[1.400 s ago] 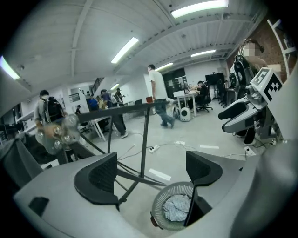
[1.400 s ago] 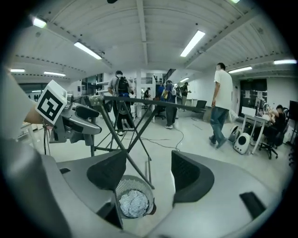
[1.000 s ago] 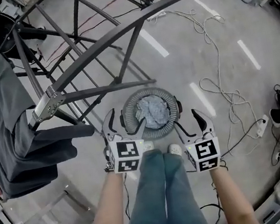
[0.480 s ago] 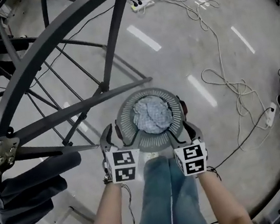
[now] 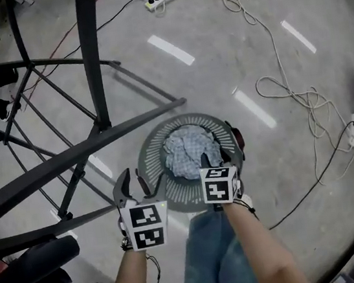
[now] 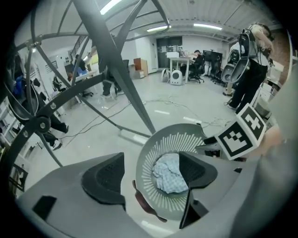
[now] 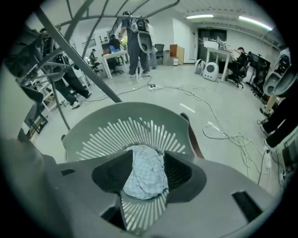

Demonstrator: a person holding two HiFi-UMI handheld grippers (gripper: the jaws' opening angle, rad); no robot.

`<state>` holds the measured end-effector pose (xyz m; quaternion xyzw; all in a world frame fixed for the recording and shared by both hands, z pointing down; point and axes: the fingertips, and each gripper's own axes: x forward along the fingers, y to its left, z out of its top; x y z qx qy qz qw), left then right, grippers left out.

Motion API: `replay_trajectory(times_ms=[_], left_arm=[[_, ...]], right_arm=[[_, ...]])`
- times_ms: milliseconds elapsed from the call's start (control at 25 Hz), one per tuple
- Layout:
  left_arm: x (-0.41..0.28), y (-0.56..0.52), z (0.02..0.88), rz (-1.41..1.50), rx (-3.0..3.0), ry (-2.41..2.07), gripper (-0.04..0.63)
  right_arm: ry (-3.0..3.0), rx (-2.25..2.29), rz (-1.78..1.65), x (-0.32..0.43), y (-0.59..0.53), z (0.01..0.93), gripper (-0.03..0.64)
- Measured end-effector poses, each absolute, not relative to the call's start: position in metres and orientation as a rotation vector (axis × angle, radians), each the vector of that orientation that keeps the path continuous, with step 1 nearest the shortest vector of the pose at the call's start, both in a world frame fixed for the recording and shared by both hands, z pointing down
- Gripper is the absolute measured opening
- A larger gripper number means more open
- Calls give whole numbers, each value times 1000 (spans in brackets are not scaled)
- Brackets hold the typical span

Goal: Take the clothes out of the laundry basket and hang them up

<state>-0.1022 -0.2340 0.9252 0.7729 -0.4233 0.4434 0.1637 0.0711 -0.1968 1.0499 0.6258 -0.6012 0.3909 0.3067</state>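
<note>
Moved: right hand-held gripper [image 5: 216,159] and left hand-held gripper [image 5: 134,183] now lower, nearer laundry basket [image 5: 146,161]; jaws just narrowing.
Right: about half open, crumpled cloth [image 7: 145,172] framed between, not gripped.
Left: wide, empty, beside basket's near rim.
Cloth: basket's middle; probably light, soft; pinch a raised fold.

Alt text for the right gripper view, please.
The right tool, jaws apart but just closing further, frames a crumpled pale checked cloth lying in a grey slatted laundry basket. Grey rack bars cross upper left; a white cable trails across the floor.
</note>
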Motion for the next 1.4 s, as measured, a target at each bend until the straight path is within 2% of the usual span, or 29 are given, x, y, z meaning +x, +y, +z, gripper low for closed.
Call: replay_trajectory(times_ms=[320, 720, 800, 960, 1000, 1080, 1240, 1400], left_arm=[[-131, -244, 977, 1284, 2146, -1263, 344], [-139, -258, 1019, 1282, 2211, -1336, 315], [-138, -264, 1026, 1268, 2221, -1360, 308], [-135, -275, 1038, 1249, 2229, -1395, 291], [-135, -276, 1039, 1255, 2232, -1398, 288], [-137, -277, 1041, 1264, 2232, -1407, 277], [-146, -268, 1037, 1260, 2185, -1441, 237], [-141, -253, 1027, 1254, 2152, -1423, 236]], right_arm=[[-1396, 1751, 1168, 79, -220, 1164, 201], [-1186, 1892, 1295, 110, -232, 1261, 201], [-1169, 1874, 1298, 110, -236, 1277, 171], [-1203, 1797, 1230, 104, -241, 1305, 166], [-1213, 1787, 1213, 104, -241, 1310, 150], [-1248, 1772, 1173, 106, -242, 1310, 49], [-1371, 1723, 1026, 98, -247, 1285, 35], [-1449, 1702, 1001, 91, -247, 1250, 35]])
